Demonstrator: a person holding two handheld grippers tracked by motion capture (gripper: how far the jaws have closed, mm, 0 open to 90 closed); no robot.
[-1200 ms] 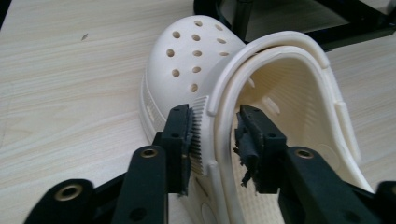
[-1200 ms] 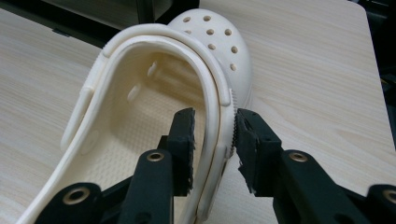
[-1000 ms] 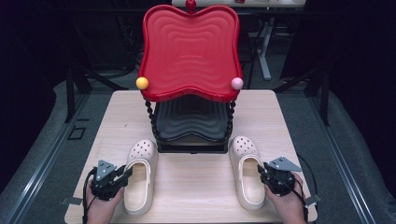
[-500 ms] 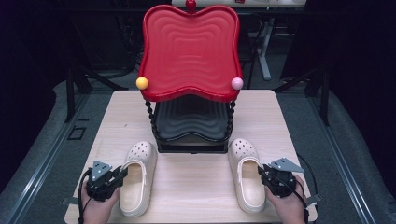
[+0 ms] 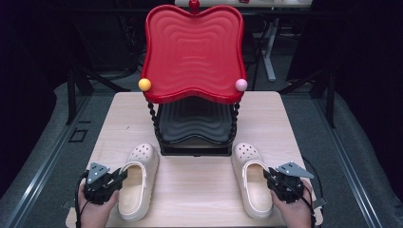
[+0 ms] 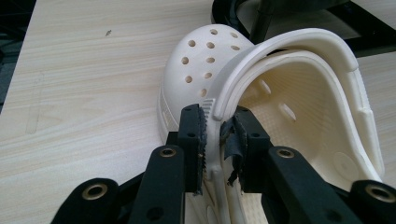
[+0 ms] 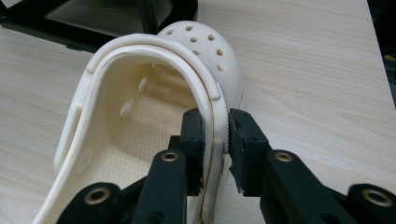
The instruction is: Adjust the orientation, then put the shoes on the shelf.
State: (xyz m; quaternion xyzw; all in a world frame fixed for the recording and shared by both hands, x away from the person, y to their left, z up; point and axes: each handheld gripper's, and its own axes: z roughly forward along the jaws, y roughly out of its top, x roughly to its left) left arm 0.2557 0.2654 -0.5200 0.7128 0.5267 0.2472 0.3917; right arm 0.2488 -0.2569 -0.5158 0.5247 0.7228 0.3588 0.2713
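Observation:
Two cream clogs lie toes-forward on the wooden table (image 5: 199, 185). The left clog (image 5: 138, 178) lies front left, and my left gripper (image 5: 116, 179) is shut on its outer side wall. In the left gripper view the jaws pinch that wall and strap of the left clog (image 6: 233, 84) at the left gripper (image 6: 218, 135). The right clog (image 5: 251, 180) lies front right, with my right gripper (image 5: 270, 176) shut on its outer side wall. In the right gripper view the right gripper (image 7: 215, 135) clamps the rim of the right clog (image 7: 154, 93).
A two-tier rack stands mid-table behind the clogs: a red wavy top tray (image 5: 194, 52) with a yellow ball (image 5: 144, 84) and a pink ball (image 5: 241, 85), and a black lower tray (image 5: 195, 124). The table's front edge is near my hands.
The left clog has shifted slightly with the left gripper toward the front left. The right clog and gripper are almost unchanged.

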